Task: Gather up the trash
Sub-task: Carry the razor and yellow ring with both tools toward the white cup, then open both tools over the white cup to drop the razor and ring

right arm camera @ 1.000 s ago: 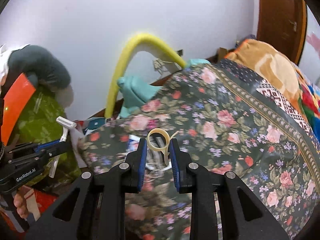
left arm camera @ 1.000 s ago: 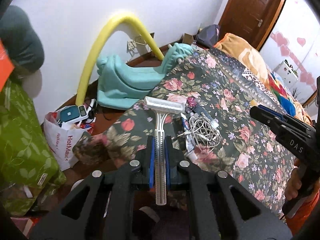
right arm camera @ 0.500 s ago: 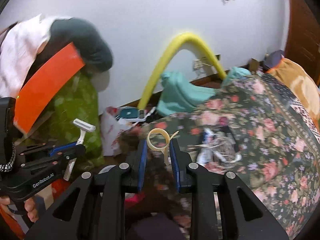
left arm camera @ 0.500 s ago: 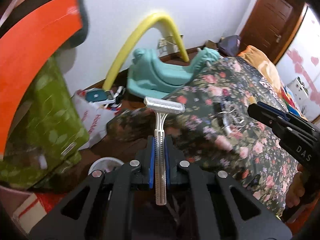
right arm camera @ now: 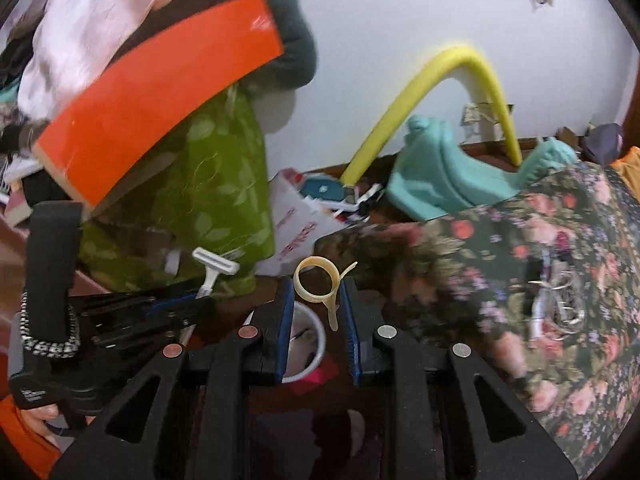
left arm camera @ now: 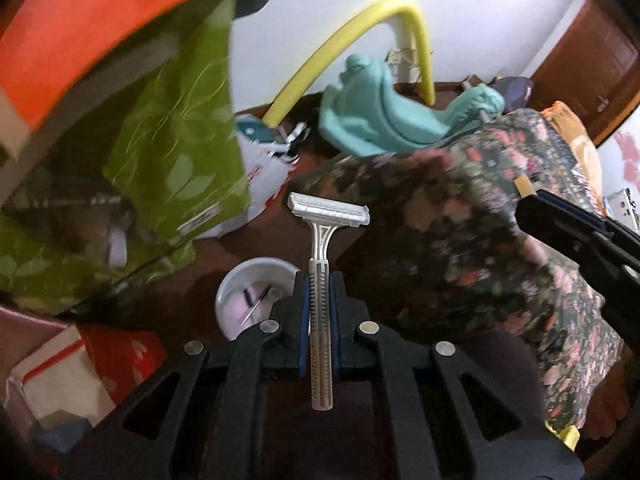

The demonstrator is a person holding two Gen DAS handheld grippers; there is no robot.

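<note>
My left gripper (left arm camera: 320, 280) is shut on a white disposable razor (left arm camera: 322, 264), head forward, held above the floor beside a small white bin (left arm camera: 256, 292). The left gripper and razor (right arm camera: 214, 268) also show at the left of the right wrist view. My right gripper (right arm camera: 316, 292) is shut on a yellowish plastic ring with a tail (right arm camera: 318, 284), just above the white bin (right arm camera: 306, 340). The right gripper's fingers (left arm camera: 568, 232) show at the right of the left wrist view.
A bed with a dark floral cover (right arm camera: 540, 280) is on the right, with tangled cables (right arm camera: 560, 304) on it. A green leaf-print bag (left arm camera: 176, 152), an orange strip (right arm camera: 160, 96), a white bag (left arm camera: 264, 176), a teal toy (left arm camera: 392, 120) and a yellow foam tube (right arm camera: 440, 92) stand around.
Both grippers swung left and down, away from the bed, toward the floor. The white bin came into view below them. Both grips are unchanged.
</note>
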